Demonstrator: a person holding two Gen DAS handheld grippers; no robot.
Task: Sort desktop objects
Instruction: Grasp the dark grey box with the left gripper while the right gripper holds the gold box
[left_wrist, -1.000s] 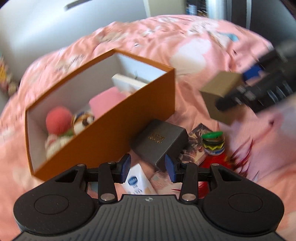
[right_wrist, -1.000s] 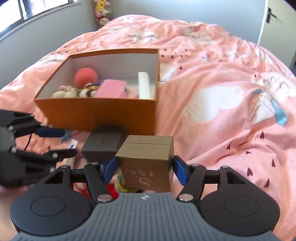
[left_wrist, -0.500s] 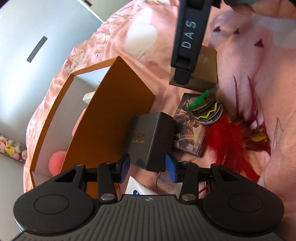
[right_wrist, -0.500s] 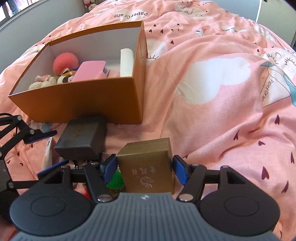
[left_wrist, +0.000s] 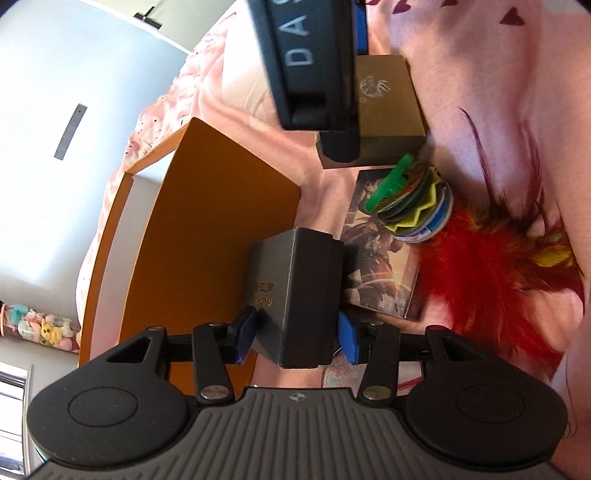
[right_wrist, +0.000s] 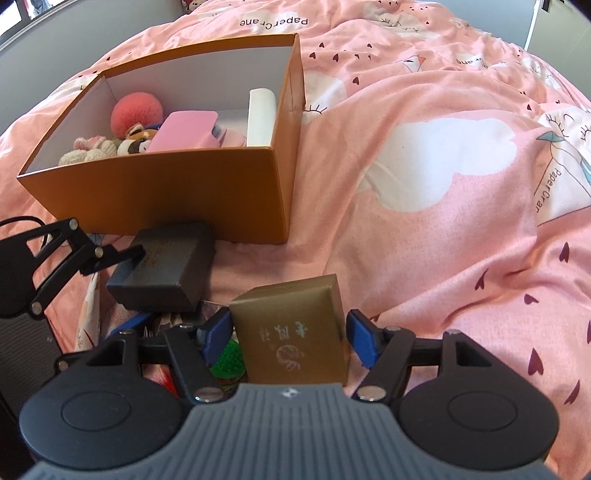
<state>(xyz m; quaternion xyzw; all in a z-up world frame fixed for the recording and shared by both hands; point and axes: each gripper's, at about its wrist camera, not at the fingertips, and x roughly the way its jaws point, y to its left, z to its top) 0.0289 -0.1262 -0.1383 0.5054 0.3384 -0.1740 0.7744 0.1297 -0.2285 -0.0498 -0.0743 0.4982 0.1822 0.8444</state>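
Note:
My left gripper (left_wrist: 297, 332) has its blue pads around a dark grey box (left_wrist: 295, 291) with gold lettering, which leans against the orange storage box (left_wrist: 207, 229); the pads sit at its sides. It also shows in the right wrist view (right_wrist: 166, 264). My right gripper (right_wrist: 290, 334) straddles a gold-brown box (right_wrist: 291, 328) resting on the pink bedspread; a small gap shows at the right pad. The gold-brown box also shows in the left wrist view (left_wrist: 388, 110). The orange storage box (right_wrist: 177, 188) holds a pink case, plush toys and a white roll.
Beside the dark box lie an illustrated card box (left_wrist: 384, 258), a stack of coloured discs (left_wrist: 413, 203) with a green piece, and red feathers (left_wrist: 491, 273). A pink patterned bedspread (right_wrist: 443, 184) spreads to the right. A grey wall (left_wrist: 55, 74) is behind.
My left gripper moved forward around the dark grey box and its pads closed in on its sides. My right gripper lowered the gold-brown box onto the bedspread and its pads widened slightly.

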